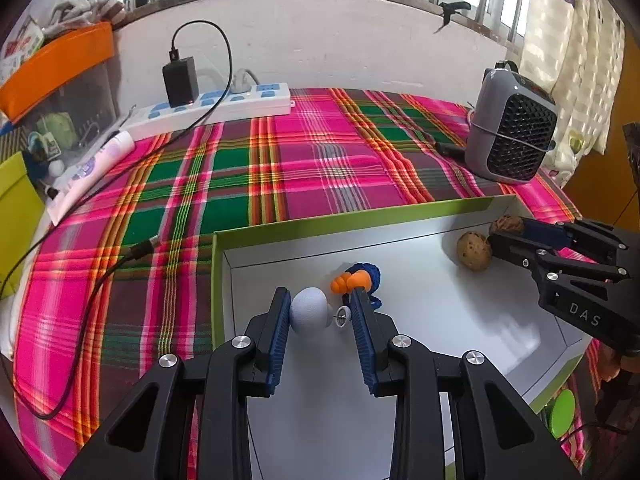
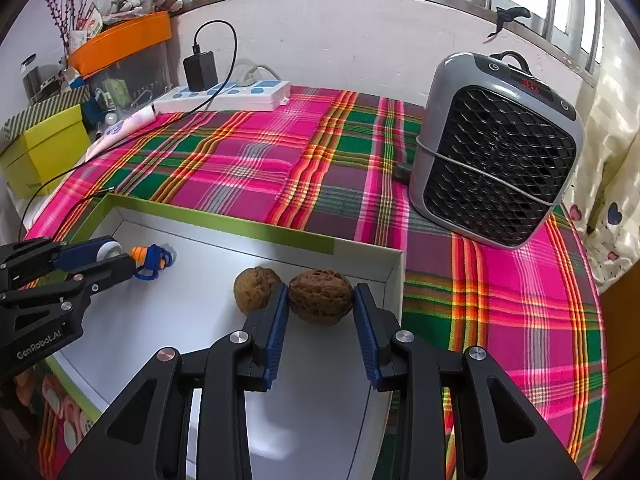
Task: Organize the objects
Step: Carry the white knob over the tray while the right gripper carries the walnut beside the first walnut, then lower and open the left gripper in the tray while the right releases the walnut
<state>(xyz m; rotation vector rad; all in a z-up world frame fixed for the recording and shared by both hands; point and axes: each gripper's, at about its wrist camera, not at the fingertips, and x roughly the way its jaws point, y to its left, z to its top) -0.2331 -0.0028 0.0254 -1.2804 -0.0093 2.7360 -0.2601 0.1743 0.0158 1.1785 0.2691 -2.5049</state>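
Observation:
A shallow green-rimmed box lid point(image 1: 280, 226) with a white floor lies on the plaid cloth; it also shows in the right wrist view point(image 2: 224, 222). My left gripper point(image 1: 320, 304) is open inside it, with a pale round ball point(image 1: 309, 310) against its left pad and a small metal pin point(image 1: 342, 316) beside the right pad. An orange and blue cord toy point(image 1: 358, 278) lies just beyond. My right gripper point(image 2: 321, 300) is open around a dark walnut point(image 2: 321, 297); a lighter walnut point(image 2: 252, 286) sits just left of it. Both walnuts point(image 1: 474, 256) rest in the lid's far right corner.
A grey fan heater point(image 2: 496, 152) stands on the cloth at the right. A white power strip point(image 1: 208, 110) with a black charger and cable runs along the back wall. A yellow-green box point(image 2: 44, 152) and cluttered shelves sit at the left.

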